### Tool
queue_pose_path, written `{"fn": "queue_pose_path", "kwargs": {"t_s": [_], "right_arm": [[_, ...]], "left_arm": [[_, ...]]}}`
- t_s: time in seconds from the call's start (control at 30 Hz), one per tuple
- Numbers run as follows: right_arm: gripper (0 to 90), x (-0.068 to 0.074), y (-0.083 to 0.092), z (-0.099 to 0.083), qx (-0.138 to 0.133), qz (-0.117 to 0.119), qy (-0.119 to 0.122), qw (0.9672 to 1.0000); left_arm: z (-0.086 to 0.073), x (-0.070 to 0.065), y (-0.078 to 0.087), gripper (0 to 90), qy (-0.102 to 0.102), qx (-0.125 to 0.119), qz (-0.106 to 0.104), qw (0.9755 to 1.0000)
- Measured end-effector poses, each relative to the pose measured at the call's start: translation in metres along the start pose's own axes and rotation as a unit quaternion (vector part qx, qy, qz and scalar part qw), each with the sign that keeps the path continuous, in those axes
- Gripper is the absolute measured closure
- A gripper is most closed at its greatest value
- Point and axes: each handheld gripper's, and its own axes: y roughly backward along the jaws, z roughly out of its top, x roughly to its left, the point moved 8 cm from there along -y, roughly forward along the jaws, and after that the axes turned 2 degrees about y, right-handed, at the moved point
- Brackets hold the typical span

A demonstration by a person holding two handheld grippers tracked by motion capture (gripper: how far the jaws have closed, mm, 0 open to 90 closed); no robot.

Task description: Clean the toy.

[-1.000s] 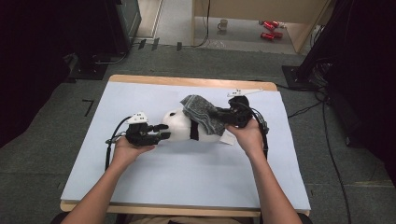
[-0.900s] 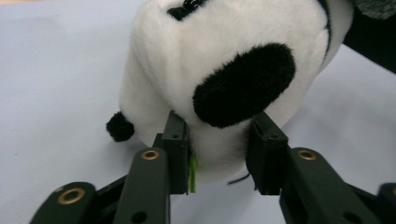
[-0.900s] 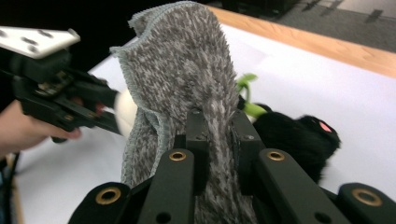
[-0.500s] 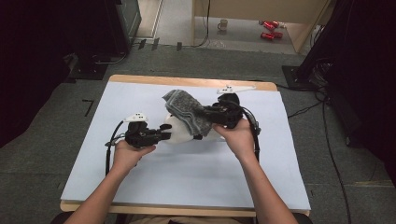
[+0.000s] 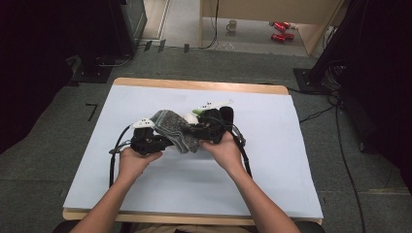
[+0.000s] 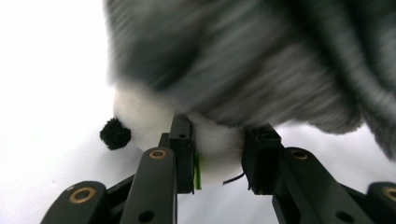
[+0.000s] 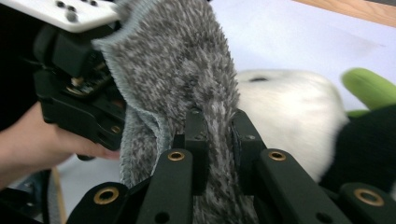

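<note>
Mid-table, I have the right gripper (image 7: pixel 218 135) clenched on a fold of the fuzzy grey knitted cloth (image 5: pixel 172 128), draped over the white-and-black plush panda toy (image 7: pixel 285 116). The left gripper (image 6: pixel 217 158) grips the toy's white body; its jaws have just been easing wider, yet the pads press the plush. To do this well, I judge, pull the cloth evenly across — without dragging the toy. The pale blue table cover (image 5: pixel 291 160) leaves open room toward every edge.
</note>
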Motion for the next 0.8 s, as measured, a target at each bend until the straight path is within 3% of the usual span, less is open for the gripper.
{"fn": "queue_pose_path", "kwargs": {"t_s": [0.17, 0.3, 0.43, 0.67, 0.8], "right_arm": [[80.5, -0.018, 0.008, -0.005, 0.002, -0.024, -0.003, 0.9997], [80.6, -0.036, 0.014, -0.010, 0.011, -0.063, -0.004, 0.9980], [80.6, -0.047, 0.021, -0.012, 0.008, -0.064, -0.018, 0.9977], [80.6, -0.056, 0.030, -0.010, 0.006, -0.076, -0.011, 0.9971], [80.7, -0.067, 0.043, -0.008, -0.007, -0.085, -0.027, 0.9960]], "left_arm": [[0.000, 0.007, -0.001, 67.9, 0.013, -0.005, 0.001, 0.9999], [0.000, 0.014, -0.001, 67.6, 0.021, -0.008, -0.002, 0.9997], [0.001, 0.014, -0.001, 67.2, 0.017, -0.013, -0.003, 0.9998], [0.002, 0.016, -0.001, 67.1, 0.019, -0.015, -0.007, 0.9997], [0.003, 0.017, -0.001, 66.8, 0.021, -0.018, -0.008, 0.9996]]}}
